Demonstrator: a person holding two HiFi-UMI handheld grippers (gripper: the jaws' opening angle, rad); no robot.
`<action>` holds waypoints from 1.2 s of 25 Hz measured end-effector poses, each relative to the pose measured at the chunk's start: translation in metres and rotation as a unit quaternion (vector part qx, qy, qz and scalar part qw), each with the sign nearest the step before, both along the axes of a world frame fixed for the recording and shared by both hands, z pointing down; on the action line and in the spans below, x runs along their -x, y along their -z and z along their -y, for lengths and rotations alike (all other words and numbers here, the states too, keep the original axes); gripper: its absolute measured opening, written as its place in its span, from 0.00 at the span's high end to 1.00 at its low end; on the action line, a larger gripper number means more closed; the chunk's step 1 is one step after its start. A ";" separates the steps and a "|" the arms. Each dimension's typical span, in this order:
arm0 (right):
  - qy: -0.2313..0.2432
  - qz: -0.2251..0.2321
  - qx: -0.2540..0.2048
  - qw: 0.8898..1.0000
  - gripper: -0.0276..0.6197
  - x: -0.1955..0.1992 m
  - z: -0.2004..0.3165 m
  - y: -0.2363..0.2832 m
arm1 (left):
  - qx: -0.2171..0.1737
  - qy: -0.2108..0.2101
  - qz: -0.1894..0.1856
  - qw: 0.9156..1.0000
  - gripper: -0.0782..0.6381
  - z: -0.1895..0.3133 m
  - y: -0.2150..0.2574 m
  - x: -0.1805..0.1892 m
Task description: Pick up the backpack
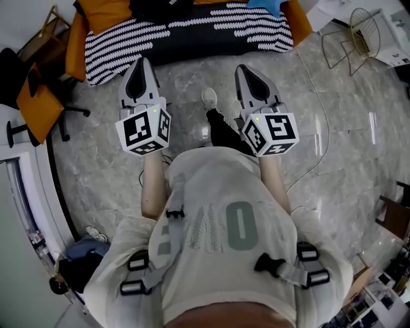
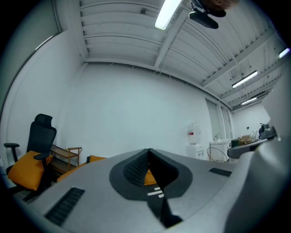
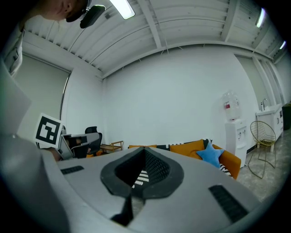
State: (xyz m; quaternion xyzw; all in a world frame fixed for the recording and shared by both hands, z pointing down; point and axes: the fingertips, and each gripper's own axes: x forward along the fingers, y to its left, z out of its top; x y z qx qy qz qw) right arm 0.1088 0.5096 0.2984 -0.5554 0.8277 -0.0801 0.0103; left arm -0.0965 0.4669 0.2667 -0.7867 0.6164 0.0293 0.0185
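Ahead of both pairs of jaws stood a sofa (image 1: 192, 32) draped with a black-and-white striped blanket (image 1: 122, 48) and set with orange cushions (image 1: 106, 13). The left gripper (image 1: 141, 64) and right gripper (image 1: 246, 69) were held level and side by side. Each had its jaws pressed together on nothing.

The backpack could not be picked out with certainty. The likeliest candidate was a dark shape (image 1: 159, 8) at the back of the sofa seat, beyond the left jaws and well apart from them. A second dark bundle (image 1: 80, 262) lay on the floor far to the rear of the left jaws.

Judged as a fabric backpack, it would be soft and sagging, fairly light if empty, neither fragile nor slippery. The top carry loop or a shoulder strap would give narrow jaws the firmest hold, since a pinch of loose body fabric could slip.

Beneath the jaws lay a glossy grey marble-patterned floor (image 1: 333, 147) crossed by a thin cable (image 1: 314, 96). To the left of the jaws stood an office chair (image 2: 38, 136). To the right were a blue star pillow (image 3: 211, 154), a wire-frame stand (image 3: 261, 136) and a water dispenser (image 3: 231, 123) against a white wall.
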 end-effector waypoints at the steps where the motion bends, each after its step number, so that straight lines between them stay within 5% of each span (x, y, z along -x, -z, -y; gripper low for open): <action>1: 0.004 0.000 -0.002 1.000 0.95 0.001 0.009 -0.002 | -0.001 0.002 -0.002 1.000 0.87 0.007 -0.002 0.000; 10: 0.047 0.009 -0.003 0.999 0.95 0.014 0.109 -0.021 | 0.025 0.034 -0.011 0.999 0.86 0.084 -0.037 0.009; 18: 0.087 0.040 0.005 0.995 0.95 0.009 0.252 0.005 | 0.029 0.093 -0.025 0.995 0.86 0.213 -0.008 0.032; 25: 0.114 0.003 -0.008 0.993 0.95 0.004 0.393 0.034 | 0.013 0.103 -0.026 0.994 0.86 0.353 0.007 0.029; 30: 0.130 -0.004 -0.014 0.991 0.95 0.001 0.462 0.041 | 0.017 0.125 -0.023 0.992 0.86 0.408 0.015 0.026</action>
